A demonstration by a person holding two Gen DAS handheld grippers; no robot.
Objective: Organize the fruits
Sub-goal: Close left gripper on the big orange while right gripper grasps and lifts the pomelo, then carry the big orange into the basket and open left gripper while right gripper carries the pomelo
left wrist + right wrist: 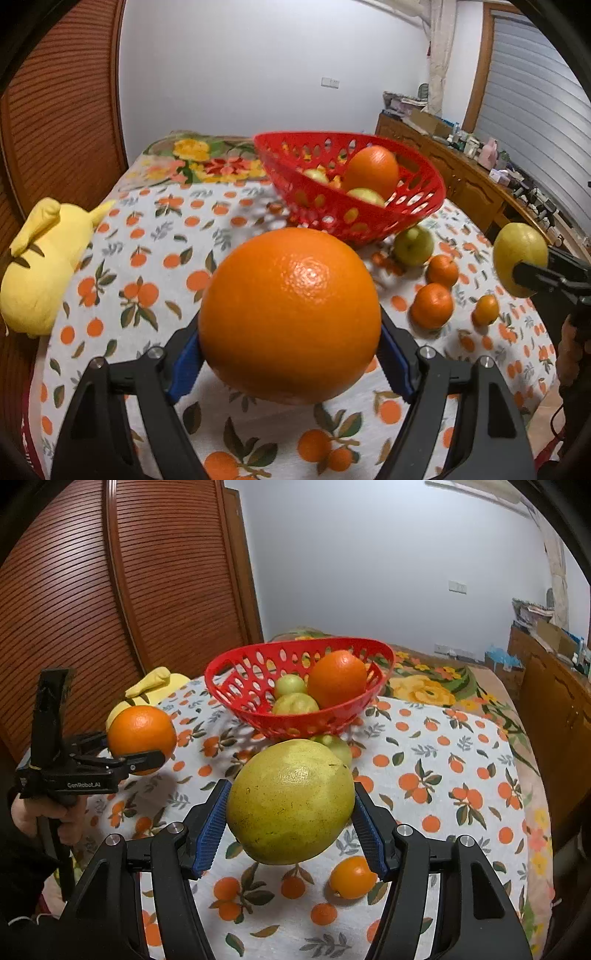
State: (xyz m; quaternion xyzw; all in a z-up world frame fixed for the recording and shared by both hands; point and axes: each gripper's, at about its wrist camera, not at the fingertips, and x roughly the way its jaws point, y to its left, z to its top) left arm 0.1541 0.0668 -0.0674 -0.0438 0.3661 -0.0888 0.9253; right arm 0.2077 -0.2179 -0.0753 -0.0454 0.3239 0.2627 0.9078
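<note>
Two fruits are held above the table: left gripper fingers clamped on a large orange, right gripper fingers clamped on a yellow-green pomelo, near the red basket.

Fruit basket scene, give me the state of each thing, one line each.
Left gripper: shut on orange, lifted.
Right gripper: shut on pomelo, lifted.
Basket: upright, partly filled with fruit.
Green apple: on the cloth, beside basket.
Mandarins: loose on the cloth.
Plush toy: lying at table edge.
</note>
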